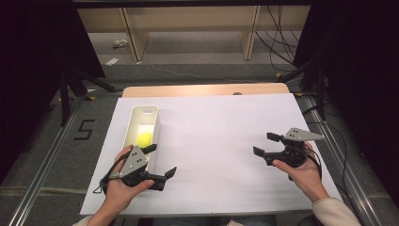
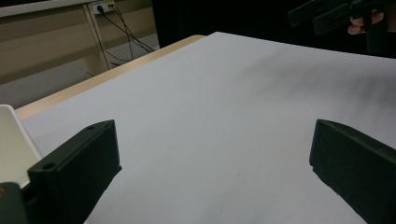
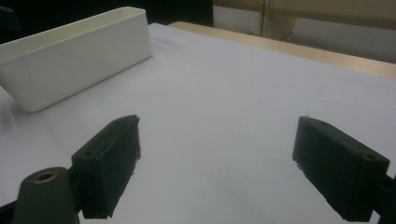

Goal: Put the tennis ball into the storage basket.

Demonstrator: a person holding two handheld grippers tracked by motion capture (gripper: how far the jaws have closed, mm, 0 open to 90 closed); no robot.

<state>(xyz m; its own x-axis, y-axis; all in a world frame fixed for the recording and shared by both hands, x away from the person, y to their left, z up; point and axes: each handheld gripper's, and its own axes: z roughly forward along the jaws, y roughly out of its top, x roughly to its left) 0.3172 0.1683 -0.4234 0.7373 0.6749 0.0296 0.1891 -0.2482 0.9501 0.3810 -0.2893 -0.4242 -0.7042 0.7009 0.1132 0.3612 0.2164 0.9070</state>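
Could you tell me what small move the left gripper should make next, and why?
Probably a short swing of the left gripper toward the white bin beside it, to hover over the yellow ball inside. Its jaws stand wide apart with nothing between them, and the ball lies loose on the bin's floor close by; the right gripper is far across the white sheet.

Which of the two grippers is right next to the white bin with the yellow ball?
The left gripper: it hangs open just beside the white bin holding the yellow ball. The right gripper, also open, hangs across the sheet.
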